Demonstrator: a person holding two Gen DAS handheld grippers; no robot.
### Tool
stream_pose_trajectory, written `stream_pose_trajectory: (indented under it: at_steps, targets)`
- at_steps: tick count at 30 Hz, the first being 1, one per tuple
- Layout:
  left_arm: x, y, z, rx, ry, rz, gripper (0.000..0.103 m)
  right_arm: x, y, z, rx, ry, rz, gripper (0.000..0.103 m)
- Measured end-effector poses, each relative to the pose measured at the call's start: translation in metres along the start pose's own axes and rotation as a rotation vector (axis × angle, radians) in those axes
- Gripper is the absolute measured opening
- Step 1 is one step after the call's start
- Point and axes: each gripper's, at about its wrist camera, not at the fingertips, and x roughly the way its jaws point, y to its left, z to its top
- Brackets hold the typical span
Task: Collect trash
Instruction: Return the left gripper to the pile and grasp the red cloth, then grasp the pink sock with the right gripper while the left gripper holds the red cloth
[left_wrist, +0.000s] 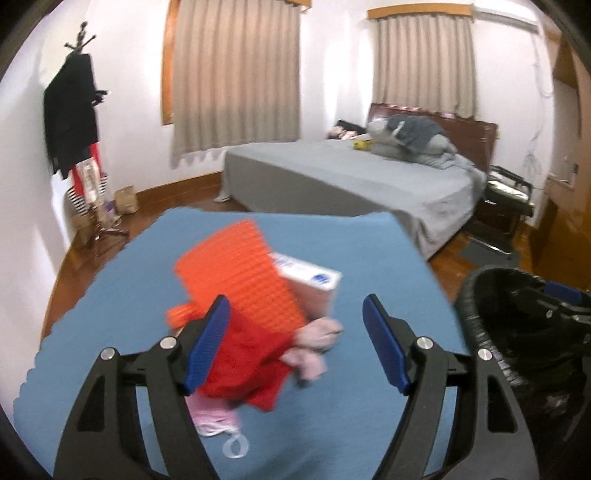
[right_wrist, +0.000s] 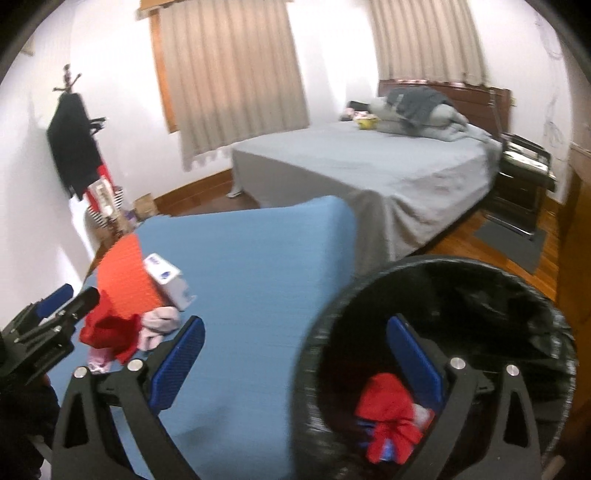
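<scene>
Left gripper (left_wrist: 295, 343) hovers wide open over the blue mat (left_wrist: 110, 295), holding nothing, crumpled red cloth (left_wrist: 243, 358) by its 9 o'clock finger. Right gripper (right_wrist: 295, 365) gapes empty across the black-lined round bin's (right_wrist: 369, 280) rim, red wad (right_wrist: 388, 413) inside at 5 o'clock.

A home bedroom is showing here. A grey-sheeted bed (left_wrist: 351, 173) with a wooden headboard (left_wrist: 476, 136) is sitting under beige curtains (left_wrist: 236, 74). Clothes are hanging on a coat stand (left_wrist: 74, 110) above the wooden floor (left_wrist: 74, 266).
</scene>
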Motion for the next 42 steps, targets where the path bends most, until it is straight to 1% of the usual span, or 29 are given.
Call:
stream_pose_trajectory:
  at_steps: [2,5,10,12,15,17,18,20,22,24,25,28,32,42]
  targets:
    - [0.003,0.013,-0.004,-0.006,0.015,0.025,0.072,0.007,0.012,-0.001,-0.018,0.009,0.014,0.097]
    - [0.009,0.026,-0.009,-0.023,0.041,0.042,0.071,0.016,0.026,-0.001,-0.04,0.016,0.027,0.097]
    - [0.024,0.033,-0.017,-0.032,0.086,0.039,0.066,0.027,0.037,-0.005,-0.06,0.04,0.033,0.097]
    - [0.029,0.034,-0.022,-0.034,0.098,0.036,0.063,0.031,0.04,-0.007,-0.066,0.049,0.033,0.097]
    - [0.037,0.036,-0.027,-0.032,0.118,0.037,0.051,0.037,0.043,-0.011,-0.071,0.063,0.032,0.097]
    - [0.042,0.037,-0.03,-0.033,0.133,0.032,0.04,0.039,0.043,-0.012,-0.073,0.071,0.032,0.097]
    - [0.045,0.038,-0.03,-0.033,0.14,0.028,0.037,0.041,0.044,-0.013,-0.076,0.075,0.033,0.097]
    - [0.044,0.04,-0.031,-0.035,0.139,0.028,0.017,0.042,0.046,-0.013,-0.08,0.079,0.035,0.097]
    - [0.04,0.039,-0.03,-0.036,0.124,0.021,0.014,0.043,0.048,-0.014,-0.083,0.08,0.038,0.097]
    - [0.033,0.039,-0.028,-0.039,0.104,0.002,0.006,0.043,0.049,-0.013,-0.085,0.08,0.042,0.097]
    - [0.028,0.039,-0.025,-0.042,0.091,-0.01,0.004,0.044,0.049,-0.013,-0.084,0.08,0.045,0.097]
    - [0.017,0.039,-0.02,-0.055,0.062,-0.029,0.004,0.046,0.053,-0.011,-0.083,0.077,0.051,0.097]
    - [0.011,0.042,-0.017,-0.073,0.046,-0.016,0.004,0.052,0.06,-0.01,-0.083,0.079,0.066,0.097]
    - [0.018,0.073,-0.014,-0.105,0.037,0.087,0.003,0.086,0.098,-0.01,-0.092,0.116,0.125,0.097]
